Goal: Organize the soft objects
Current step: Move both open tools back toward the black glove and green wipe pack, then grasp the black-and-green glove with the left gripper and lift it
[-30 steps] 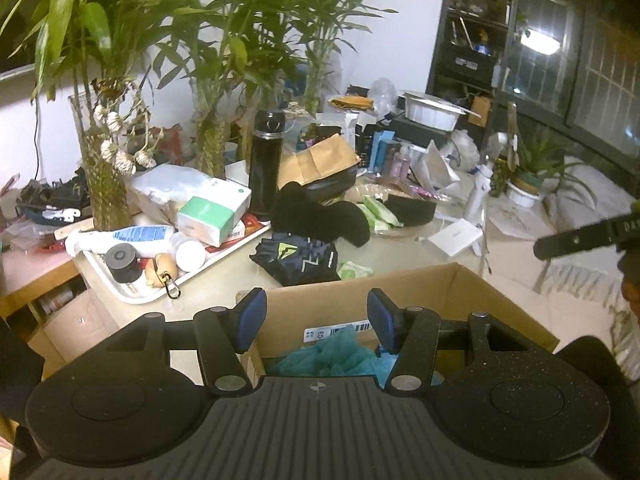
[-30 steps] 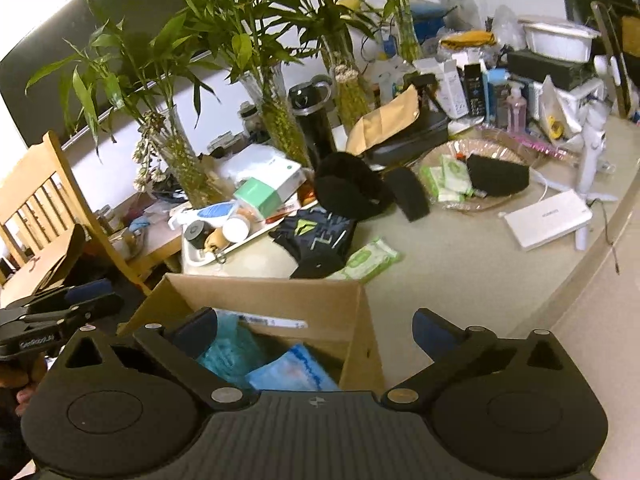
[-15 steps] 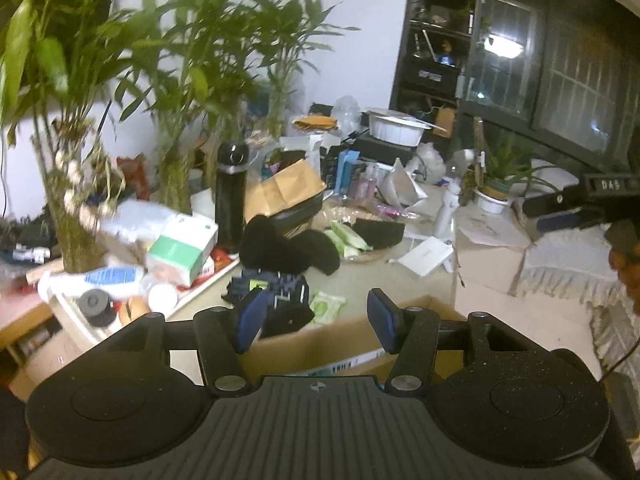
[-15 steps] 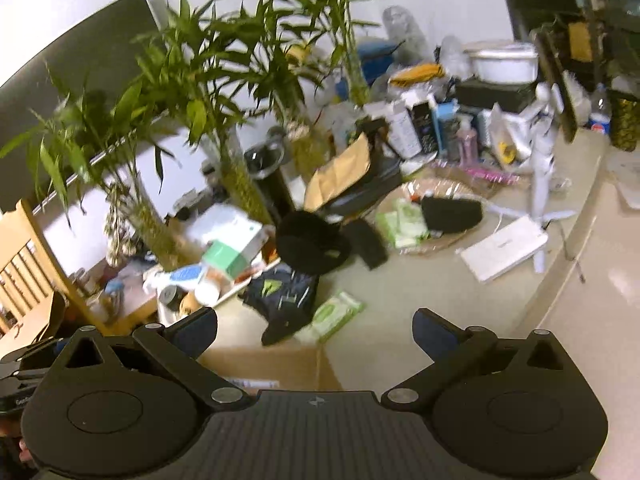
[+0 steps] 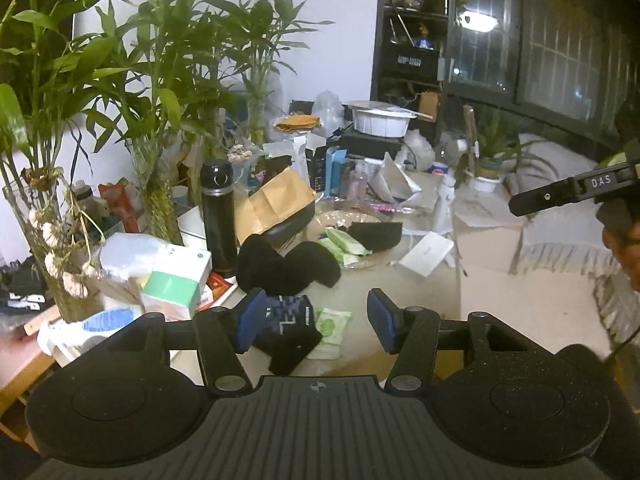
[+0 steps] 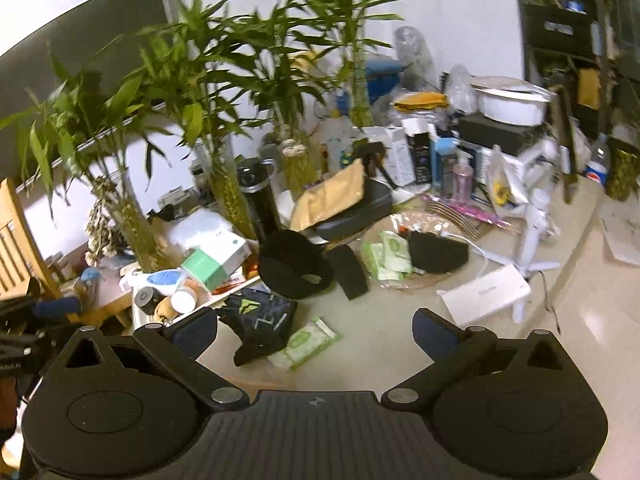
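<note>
The left gripper (image 5: 314,322) is hovering low in the frame, its fingers spread apart and holding nothing. Just beyond its left pad, a dark patterned fabric bundle (image 5: 290,328) is lying on the beige tabletop (image 5: 400,300), touching a green wet-wipe packet (image 5: 330,330). The right gripper (image 6: 316,330) is likewise gaping wide and empty above the same bundle (image 6: 260,324), lower centre.

We hold the left black two-finger tool (image 5: 313,317) at the bottom centre of its frame, blue-padded fingers (image 5: 249,317) parted and gripping nothing. The right black tool (image 6: 315,330) sits low in its own frame, spread wider and likewise bare, and also appears at the other view's right edge (image 5: 576,193).
</note>
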### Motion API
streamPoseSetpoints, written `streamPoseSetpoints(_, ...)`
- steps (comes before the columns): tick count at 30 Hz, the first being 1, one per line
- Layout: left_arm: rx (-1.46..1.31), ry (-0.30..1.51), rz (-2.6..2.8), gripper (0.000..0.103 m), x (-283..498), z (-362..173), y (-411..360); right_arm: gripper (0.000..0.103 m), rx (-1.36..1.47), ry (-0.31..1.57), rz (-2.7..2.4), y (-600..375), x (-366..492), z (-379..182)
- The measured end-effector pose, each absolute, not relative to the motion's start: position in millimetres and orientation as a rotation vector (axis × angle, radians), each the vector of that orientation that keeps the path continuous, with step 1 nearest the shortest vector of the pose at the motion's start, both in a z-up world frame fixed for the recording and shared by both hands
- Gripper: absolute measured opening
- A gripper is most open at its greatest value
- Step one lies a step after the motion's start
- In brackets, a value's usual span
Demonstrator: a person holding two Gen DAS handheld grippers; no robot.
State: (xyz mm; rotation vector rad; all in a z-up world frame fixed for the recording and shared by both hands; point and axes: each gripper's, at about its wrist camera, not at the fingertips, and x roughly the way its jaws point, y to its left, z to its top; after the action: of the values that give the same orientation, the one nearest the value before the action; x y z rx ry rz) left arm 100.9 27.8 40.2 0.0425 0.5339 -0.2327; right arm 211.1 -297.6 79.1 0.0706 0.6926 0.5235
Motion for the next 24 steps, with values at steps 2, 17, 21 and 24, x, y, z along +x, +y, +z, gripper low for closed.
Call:
streamPoseSetpoints(2,0.045,0.540,-0.228,0.055,104.6,37.8,31.8,0.103,0.043,0.684,0.545,-290.5,215.9,74.9)
streamPoseSetpoints(17,-0.050,0.559,-0.199,0.055,130.2,10.1,71.3,0.103,-0.008,0.696,0.587,-263.0,249.7,29.6)
streamPoseSetpoints(21,-0.076,0.560,-0.212,0.055,137.2,3.3,78.3,0.103,-0.024,0.720,0.587,-262.0,258.3,18.0)
streamPoseSetpoints(24,-0.071,0.564,-0.223,0.055,144.9,0.7,79.9,0.103,-0.044,0.726,0.598,-259.9,263.7,12.7)
